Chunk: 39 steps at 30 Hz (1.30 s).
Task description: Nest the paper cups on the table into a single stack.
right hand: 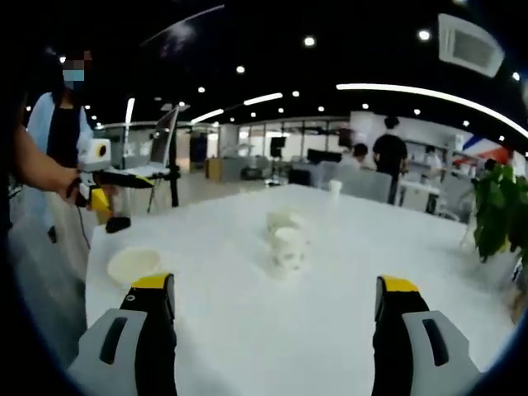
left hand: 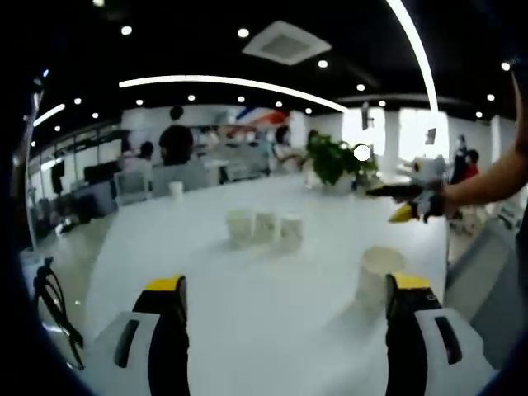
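Three paper cups (left hand: 264, 227) stand upright in a row mid-table; my left gripper (left hand: 285, 305) and right gripper (right hand: 276, 301) gape wide, holding nothing.

Left hand-held gripper (left hand: 285, 285) black jaws, yellow tips, grey housings, right hand-held gripper (right hand: 275, 285) alike

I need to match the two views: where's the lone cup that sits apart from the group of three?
Left gripper view: the lone cup stands at lower right, just above the right jaw.
Right gripper view: the same cup is at lower left, just above the left jaw, seen from above its open mouth.
Shared landmark: the group of three cups mid-table, near the centre of both views.
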### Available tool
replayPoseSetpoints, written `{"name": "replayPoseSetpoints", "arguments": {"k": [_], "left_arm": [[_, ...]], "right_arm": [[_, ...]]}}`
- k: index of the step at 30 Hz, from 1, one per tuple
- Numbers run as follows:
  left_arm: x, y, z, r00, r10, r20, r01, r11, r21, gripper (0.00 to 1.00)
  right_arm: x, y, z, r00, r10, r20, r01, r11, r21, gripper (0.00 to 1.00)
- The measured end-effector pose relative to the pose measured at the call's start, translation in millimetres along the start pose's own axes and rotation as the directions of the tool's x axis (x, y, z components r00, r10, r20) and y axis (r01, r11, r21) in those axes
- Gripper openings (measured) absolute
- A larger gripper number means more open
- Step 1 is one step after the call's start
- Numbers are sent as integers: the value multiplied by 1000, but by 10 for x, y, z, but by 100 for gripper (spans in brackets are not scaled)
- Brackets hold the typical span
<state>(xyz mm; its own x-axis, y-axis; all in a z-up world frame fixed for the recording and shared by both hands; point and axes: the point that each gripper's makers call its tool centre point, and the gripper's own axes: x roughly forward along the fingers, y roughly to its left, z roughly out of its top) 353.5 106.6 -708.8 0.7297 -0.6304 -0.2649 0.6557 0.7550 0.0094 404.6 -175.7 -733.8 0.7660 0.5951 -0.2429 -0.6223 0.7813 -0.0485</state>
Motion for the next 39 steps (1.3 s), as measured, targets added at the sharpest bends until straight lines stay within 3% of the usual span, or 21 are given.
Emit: {"name": "replayPoseSetpoints", "arguments": {"k": [9,26,39], "left_arm": [[-69,31,4,1000,21,5,-21,1000,-20,98],[-147,87,-48,999,39,-4,-39,998,-46,98],[-186,72,-178,999,49,-24,-50,997,-58,98]], "right_arm": [[255,-62,-87,1000,-5,-7,5,1000,-19,99],[785,-170,-181,1000,-15,19,14,997,71,96],[1249,-355,-368,997,-72,9,70,988,140,90]]}}
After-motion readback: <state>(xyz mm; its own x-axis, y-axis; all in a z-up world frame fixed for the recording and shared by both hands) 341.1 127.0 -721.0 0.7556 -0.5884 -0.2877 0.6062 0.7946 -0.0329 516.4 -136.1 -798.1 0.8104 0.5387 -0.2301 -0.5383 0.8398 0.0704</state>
